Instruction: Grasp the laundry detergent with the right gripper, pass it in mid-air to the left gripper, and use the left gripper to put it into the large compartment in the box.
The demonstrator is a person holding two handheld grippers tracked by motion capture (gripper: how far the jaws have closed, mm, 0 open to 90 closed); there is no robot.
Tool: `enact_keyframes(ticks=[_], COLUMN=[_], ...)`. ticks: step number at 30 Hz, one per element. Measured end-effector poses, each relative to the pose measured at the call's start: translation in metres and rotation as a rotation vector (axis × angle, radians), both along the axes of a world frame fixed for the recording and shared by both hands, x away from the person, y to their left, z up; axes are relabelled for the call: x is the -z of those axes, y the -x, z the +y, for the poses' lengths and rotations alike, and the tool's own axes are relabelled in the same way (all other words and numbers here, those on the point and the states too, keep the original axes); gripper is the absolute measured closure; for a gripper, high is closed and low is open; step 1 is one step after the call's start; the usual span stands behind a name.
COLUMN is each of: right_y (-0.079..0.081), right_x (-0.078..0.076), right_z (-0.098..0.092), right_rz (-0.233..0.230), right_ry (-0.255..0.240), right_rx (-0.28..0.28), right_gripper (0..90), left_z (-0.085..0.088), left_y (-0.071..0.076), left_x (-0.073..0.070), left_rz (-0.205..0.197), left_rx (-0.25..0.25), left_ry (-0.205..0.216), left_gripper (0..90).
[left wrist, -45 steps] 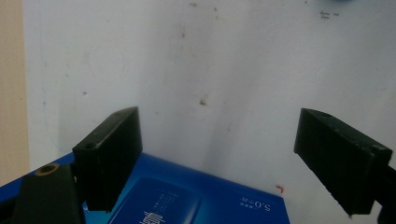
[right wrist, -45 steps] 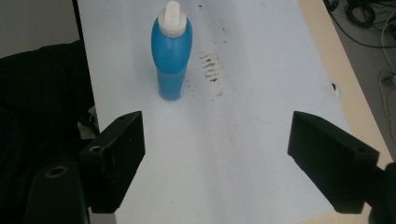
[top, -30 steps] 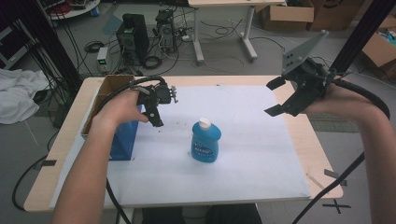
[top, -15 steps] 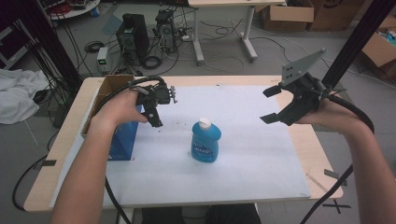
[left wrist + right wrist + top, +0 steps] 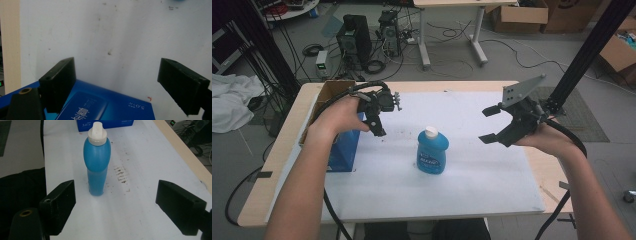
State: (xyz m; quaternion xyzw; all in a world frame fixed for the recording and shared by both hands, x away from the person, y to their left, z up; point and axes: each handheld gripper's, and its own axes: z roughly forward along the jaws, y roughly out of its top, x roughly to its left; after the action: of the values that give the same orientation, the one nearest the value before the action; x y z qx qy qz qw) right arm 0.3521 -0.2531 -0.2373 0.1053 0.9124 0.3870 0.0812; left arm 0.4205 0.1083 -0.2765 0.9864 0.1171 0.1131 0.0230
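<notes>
Two grippers gape empty: the right gripper (image 5: pixel 493 123) hovers near the table's right edge, facing the upright blue bottle (image 5: pixel 432 151) mid-table; the left gripper (image 5: pixel 378 122) hangs above the blue box (image 5: pixel 343 150) by the left edge.

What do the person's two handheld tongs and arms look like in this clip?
Both tongs are black, each with two blocky black jaws. The right tongs carry a grey three-cornered plate with small holes; a thick black cable trails from them. The left tongs trail a similar cable. Forearms are bare, no sleeves visible.
</notes>
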Motion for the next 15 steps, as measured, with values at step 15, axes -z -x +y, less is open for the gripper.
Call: enact_keyframes(ticks=[15], right_y=[-0.002], right_x=[0.031], right_z=[0.019], right_rz=[0.007], right_ry=[0.011], right_rx=[-0.010], right_gripper=[16.3], left_z=[-0.001], left_y=[0.001], left_x=[0.000], left_rz=[-0.005], left_rx=[-0.005], left_ry=[-0.009], left_gripper=[16.1])
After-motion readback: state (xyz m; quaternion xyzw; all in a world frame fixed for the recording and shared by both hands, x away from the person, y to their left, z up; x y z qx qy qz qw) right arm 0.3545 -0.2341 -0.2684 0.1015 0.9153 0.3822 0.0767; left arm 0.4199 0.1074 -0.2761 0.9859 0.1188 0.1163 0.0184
